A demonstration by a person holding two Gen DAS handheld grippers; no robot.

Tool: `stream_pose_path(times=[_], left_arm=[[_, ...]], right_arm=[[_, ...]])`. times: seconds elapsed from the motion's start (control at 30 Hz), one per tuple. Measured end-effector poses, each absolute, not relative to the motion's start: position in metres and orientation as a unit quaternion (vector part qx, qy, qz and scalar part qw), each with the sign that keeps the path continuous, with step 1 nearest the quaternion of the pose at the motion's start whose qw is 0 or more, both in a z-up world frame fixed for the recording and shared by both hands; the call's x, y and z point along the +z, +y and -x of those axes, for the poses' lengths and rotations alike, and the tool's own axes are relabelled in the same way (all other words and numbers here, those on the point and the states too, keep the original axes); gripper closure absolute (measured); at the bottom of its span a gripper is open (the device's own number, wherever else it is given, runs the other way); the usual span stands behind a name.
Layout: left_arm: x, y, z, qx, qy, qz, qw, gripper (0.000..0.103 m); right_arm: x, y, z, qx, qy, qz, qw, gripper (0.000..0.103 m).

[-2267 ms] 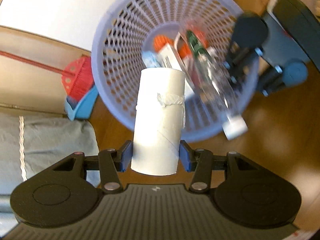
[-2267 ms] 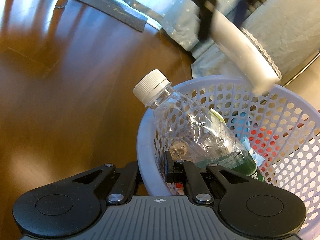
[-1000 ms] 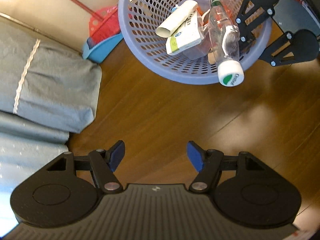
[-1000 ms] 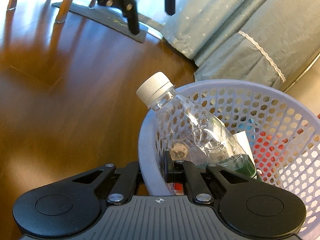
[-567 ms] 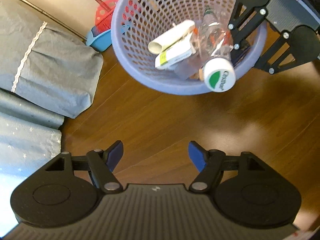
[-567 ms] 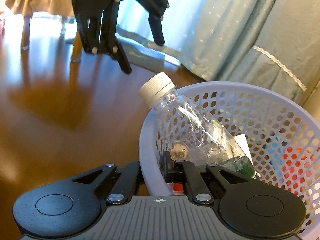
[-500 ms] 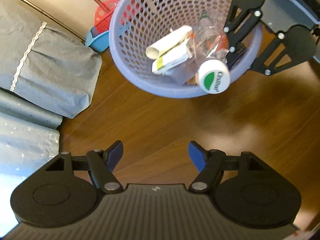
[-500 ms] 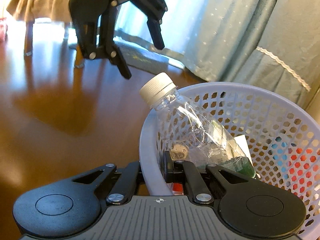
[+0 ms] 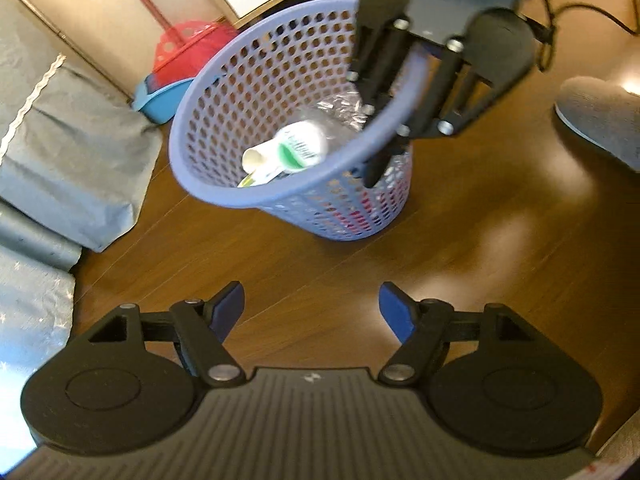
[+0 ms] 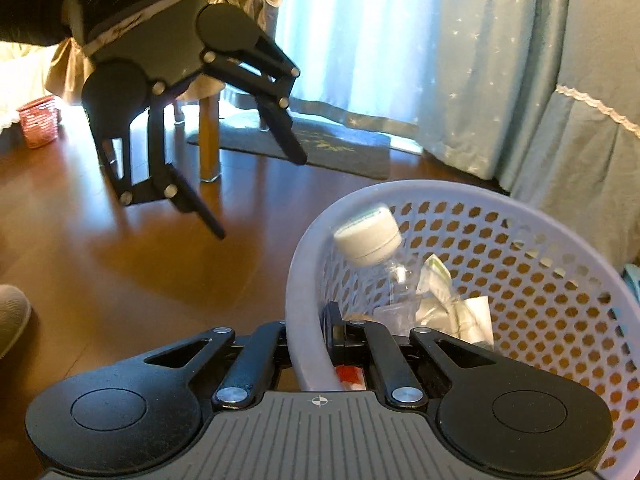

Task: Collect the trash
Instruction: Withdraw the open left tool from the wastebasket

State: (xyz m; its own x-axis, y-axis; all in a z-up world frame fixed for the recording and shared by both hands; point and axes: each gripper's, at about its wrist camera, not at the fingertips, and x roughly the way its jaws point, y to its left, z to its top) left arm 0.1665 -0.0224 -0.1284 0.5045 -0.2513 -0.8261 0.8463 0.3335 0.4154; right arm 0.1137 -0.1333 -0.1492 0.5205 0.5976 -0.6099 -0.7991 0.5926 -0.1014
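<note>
My right gripper [image 10: 308, 340] is shut on the near rim of the lilac mesh basket [image 10: 304, 272] and holds it off the floor, tilted. Inside lie a clear plastic bottle [image 10: 368, 236] with a white cap, crumpled wrappers and a white box. The left wrist view shows the same basket [image 9: 260, 72] tipped toward me, with the bottle [image 9: 300, 150] and a white cardboard tube [image 9: 256, 156] in it and the right gripper [image 9: 380, 160] clamped on its rim. My left gripper [image 9: 310, 298] is open and empty over the wooden floor, short of the basket.
A blue dustpan with a red brush [image 9: 172, 80] stands against the wall behind the basket. Grey-blue curtains [image 9: 60, 140] hang to the floor on the left. A grey slipper [image 9: 600, 116] is at the right. A chair leg [image 10: 210, 136], a dark mat [image 10: 320, 144] and a pink basket [image 10: 38, 120] lie farther off.
The left gripper let the cardboard tube fall into the basket and drew back, open. The right gripper has lifted and tilted the basket, and the bottle has slid deeper inside.
</note>
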Motion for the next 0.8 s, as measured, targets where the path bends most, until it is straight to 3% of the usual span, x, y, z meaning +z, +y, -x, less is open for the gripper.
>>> stream_pose_path(times=[0.8], left_arm=[[-0.146, -0.043, -0.158, -0.409, 0.33, -0.446, 0.725, 0.032]], right_arm=[[-0.142, -0.148, -0.129, 0.464, 0.346, 0.388, 0.717, 0.103]])
